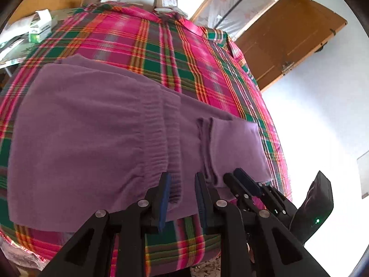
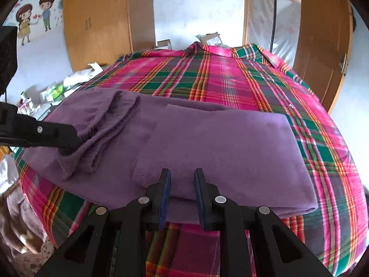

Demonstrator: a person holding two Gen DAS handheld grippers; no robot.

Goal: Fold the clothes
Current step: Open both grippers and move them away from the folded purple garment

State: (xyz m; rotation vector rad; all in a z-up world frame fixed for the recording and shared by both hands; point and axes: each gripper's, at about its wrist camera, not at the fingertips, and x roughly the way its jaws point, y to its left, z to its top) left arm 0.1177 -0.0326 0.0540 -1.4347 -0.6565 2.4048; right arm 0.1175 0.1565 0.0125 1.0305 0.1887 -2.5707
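Lying folded on a plaid sheet (image 2: 230, 73), purple garment (image 2: 207, 138), both grippers' jaws parted, gripping nothing.

The purple garment (image 2: 207, 138) is a soft, fleece-like piece with a ribbed, gathered elastic band (image 1: 161, 138). It lies folded in several layers, stretched crosswise over the plaid bedspread (image 2: 230, 76). One end is bunched into rumpled folds (image 2: 99, 138); the other end lies flat with a straight, squared edge (image 2: 299, 161).
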